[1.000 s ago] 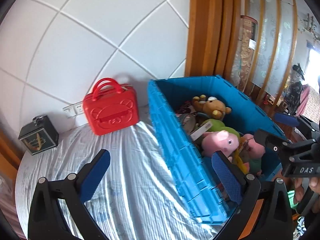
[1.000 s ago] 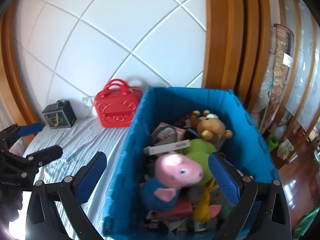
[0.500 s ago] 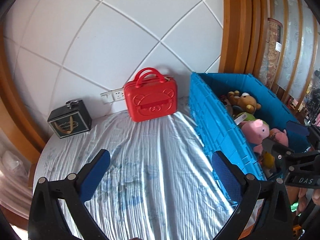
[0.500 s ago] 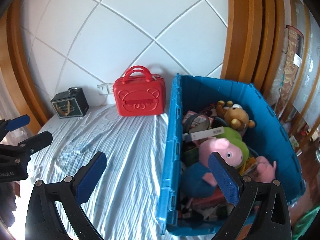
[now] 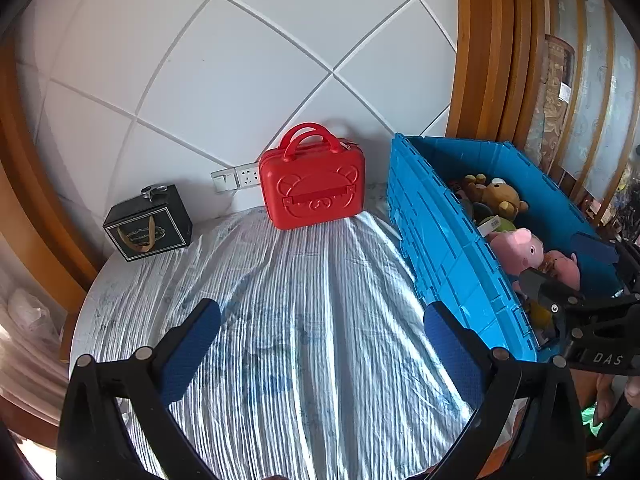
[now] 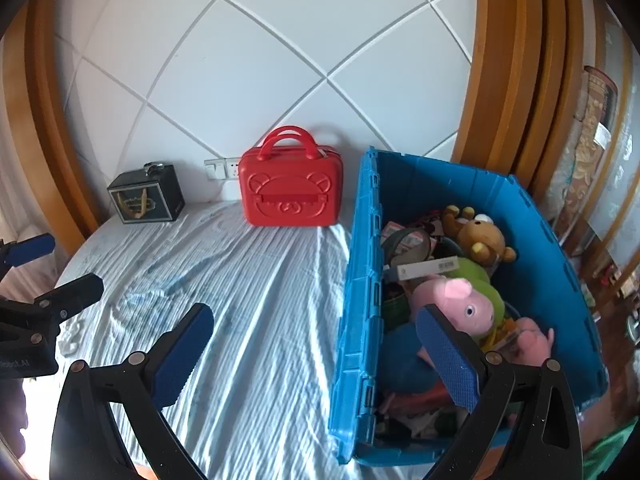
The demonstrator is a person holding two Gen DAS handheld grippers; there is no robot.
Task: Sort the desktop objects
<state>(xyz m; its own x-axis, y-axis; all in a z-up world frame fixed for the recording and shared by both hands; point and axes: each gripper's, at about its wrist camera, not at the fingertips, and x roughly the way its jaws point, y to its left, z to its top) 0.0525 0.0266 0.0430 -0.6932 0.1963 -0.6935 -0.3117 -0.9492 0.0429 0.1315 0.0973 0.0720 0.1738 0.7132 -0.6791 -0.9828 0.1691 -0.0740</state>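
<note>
Both my left gripper [image 5: 318,344] and right gripper [image 6: 314,350] gape empty, having swung back from the toy-filled blue plastic crate [image 6: 362,300] over bare tabletop [image 5: 304,300].

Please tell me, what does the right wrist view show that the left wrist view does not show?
Only the right wrist view shows the deep inside of the blue crate: a white barcoded box, a green toy and packets at the bottom. It also shows the left gripper, open.

Only the left wrist view shows the right gripper, open over the crate, and fingers holding it.

Both show the red case, black box, wall socket, brown bear, pink pig and striped cloth.
</note>
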